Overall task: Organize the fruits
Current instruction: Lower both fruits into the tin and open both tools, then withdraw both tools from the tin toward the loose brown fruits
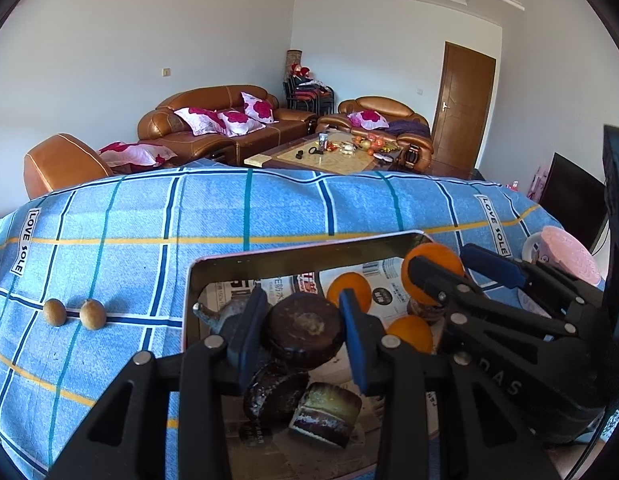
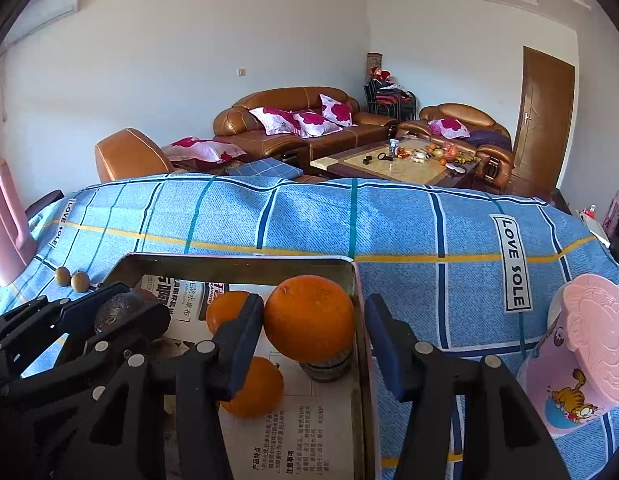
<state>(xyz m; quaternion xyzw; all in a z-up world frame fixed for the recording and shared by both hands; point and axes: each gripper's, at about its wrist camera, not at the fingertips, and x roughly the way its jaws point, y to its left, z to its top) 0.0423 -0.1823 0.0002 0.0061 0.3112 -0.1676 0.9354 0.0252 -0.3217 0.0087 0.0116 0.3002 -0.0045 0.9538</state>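
Note:
A metal tray (image 1: 293, 250) lined with newspaper sits on the blue checked cloth. My left gripper (image 1: 303, 326) is shut on a dark round cake (image 1: 305, 330) held above two more cakes (image 1: 275, 394) in the tray. Three oranges lie in the tray; the largest orange (image 2: 309, 318) rests on a cake (image 2: 325, 368). My right gripper (image 2: 313, 328) is open, its jaws standing on either side of that orange and the tray's right wall (image 2: 363, 344). Two small brown fruits (image 1: 73, 312) lie on the cloth left of the tray.
A pink cartoon cup (image 2: 581, 356) stands right of the tray and a pink object (image 2: 7, 224) at far left. Beyond the table are brown sofas (image 2: 293, 124) and a coffee table (image 2: 401, 160).

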